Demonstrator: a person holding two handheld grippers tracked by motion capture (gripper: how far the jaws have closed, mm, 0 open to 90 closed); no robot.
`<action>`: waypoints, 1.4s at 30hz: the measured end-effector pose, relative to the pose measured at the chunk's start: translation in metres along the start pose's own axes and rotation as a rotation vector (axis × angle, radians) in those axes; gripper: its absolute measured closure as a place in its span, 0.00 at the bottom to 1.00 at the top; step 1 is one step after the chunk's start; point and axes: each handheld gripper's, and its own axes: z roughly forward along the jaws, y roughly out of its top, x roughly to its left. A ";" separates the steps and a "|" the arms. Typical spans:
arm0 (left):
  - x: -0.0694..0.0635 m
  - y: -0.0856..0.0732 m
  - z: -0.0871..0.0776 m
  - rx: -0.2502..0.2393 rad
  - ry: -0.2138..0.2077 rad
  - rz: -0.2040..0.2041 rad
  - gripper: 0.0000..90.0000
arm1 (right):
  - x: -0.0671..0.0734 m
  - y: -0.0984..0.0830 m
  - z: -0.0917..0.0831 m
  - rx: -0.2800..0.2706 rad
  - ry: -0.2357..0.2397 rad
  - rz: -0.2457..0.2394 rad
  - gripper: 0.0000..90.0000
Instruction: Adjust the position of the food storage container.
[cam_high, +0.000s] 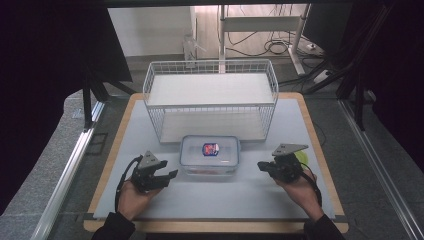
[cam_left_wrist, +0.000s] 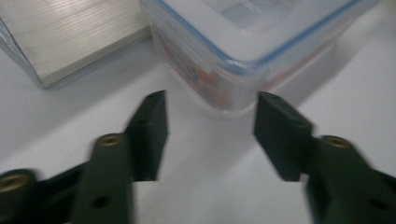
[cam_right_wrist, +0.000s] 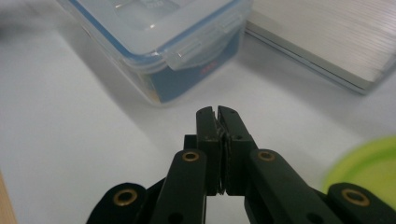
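While you have both tools close to the clear plastic lidded food box with the blue seal (cam_high: 210, 156), nothing in the high view suggests it has been lifted or opened: it sits flat on the pale grey surface (cam_high: 225, 197), just in front of the white wire two-tier rack (cam_high: 210, 95), lid on, a red and blue sticker on top. Your left hand-held gripper (cam_high: 167, 176) lies near the box's left side with its jaws parted, and your right hand-held gripper (cam_high: 261, 166) lies near its right side, a lime-green round disc (cam_high: 302, 159) just behind it. Neither touches the box.

In the left gripper view, your black jaws stand apart with only bare surface between them; the box's rounded corner (cam_left_wrist: 224, 70) lies just ahead, untouched. The view is blurred, but no pad presses on anything, so this tool is empty.

In the right gripper view, your jaws are pressed together on nothing, aimed at the box's end where a clear latch flap (cam_right_wrist: 196, 49) is folded down over the side. The green disc (cam_right_wrist: 369, 163) shows at the lower right edge.

I judge the work barely begun: the approach is made, while the latches, the lid and any move towards the rack are all left to do.
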 end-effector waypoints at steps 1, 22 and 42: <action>0.003 0.002 0.003 0.003 0.015 0.007 0.64 | 0.004 0.004 0.007 0.000 -0.002 -0.002 0.98; 0.028 0.030 0.058 0.079 0.023 0.010 1.00 | 0.009 0.034 0.068 0.053 -0.115 0.050 0.99; -0.004 0.021 0.043 0.115 0.030 0.050 1.00 | 0.023 0.024 0.053 0.107 -0.135 -0.022 1.00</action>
